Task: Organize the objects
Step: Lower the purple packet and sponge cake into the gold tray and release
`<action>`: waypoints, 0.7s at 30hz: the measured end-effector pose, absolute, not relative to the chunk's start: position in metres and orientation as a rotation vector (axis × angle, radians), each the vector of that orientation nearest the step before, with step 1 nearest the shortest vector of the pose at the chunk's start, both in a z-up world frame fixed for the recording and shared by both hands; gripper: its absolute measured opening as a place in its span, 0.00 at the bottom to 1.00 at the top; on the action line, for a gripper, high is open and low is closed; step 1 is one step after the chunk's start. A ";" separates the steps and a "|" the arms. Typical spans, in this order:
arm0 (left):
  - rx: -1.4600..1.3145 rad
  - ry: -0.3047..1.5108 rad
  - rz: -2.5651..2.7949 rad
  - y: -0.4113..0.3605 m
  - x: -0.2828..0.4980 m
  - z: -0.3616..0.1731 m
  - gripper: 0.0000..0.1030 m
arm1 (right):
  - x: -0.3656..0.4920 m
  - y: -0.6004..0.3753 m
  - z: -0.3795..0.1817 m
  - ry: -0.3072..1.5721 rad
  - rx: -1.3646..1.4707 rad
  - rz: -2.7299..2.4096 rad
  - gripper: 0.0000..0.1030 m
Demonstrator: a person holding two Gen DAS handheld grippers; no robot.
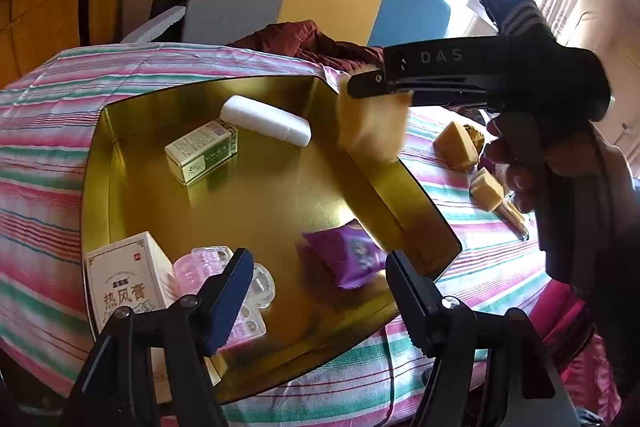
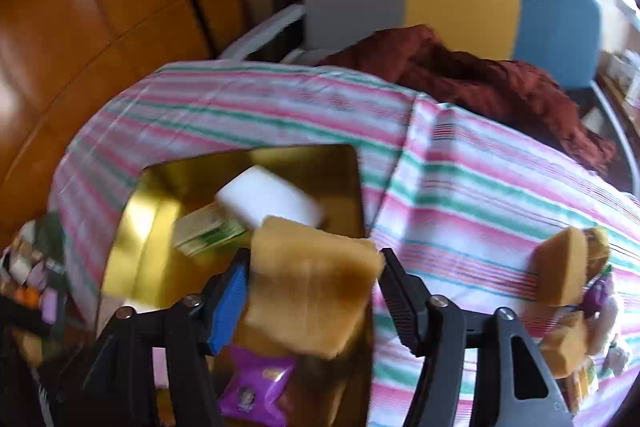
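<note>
A shallow, shiny gold metal tray (image 1: 132, 131) with rounded corners lies on the pink, green and white striped cloth (image 1: 48, 115) over the bench. At the tray's near-left corner stands a white carton printed with red characters (image 1: 124, 279), with a clear, pinkish plastic blister pack (image 1: 208, 259) just beside it. Further in lie a small green-and-cream box (image 1: 200, 157) and, just behind it, a white rounded oblong case (image 1: 266, 121). A purple foil sachet (image 1: 348, 259) lies near the tray's right edge.

The left gripper (image 1: 316, 291) hangs over the tray's near edge, its fingers apart with nothing between them.

The right gripper (image 2: 312, 291) is above the tray's right edge. Its fingers stand spread, and a tan, fuzzy sponge block (image 2: 312, 287), motion-blurred, sits between them; whether the pads press it cannot be told. A hand (image 1: 532, 163) grips that tool's handle.

Right of the tray, more tan sponge blocks (image 1: 456, 145) lie on the cloth.
</note>
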State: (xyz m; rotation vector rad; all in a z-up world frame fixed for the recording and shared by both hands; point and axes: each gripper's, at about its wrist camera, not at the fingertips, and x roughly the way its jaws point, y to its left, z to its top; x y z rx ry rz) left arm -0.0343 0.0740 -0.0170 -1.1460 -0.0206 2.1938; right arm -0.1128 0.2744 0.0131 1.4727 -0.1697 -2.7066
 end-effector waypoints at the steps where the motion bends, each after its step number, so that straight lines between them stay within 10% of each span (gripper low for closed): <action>1: -1.142 -0.028 2.197 0.073 -0.035 -0.016 0.67 | -0.111 0.277 0.014 -0.190 1.466 -2.711 0.70; 21: -1.135 0.013 2.444 0.064 -0.020 -0.004 0.73 | -0.020 0.285 -0.009 -0.209 1.420 -2.745 0.77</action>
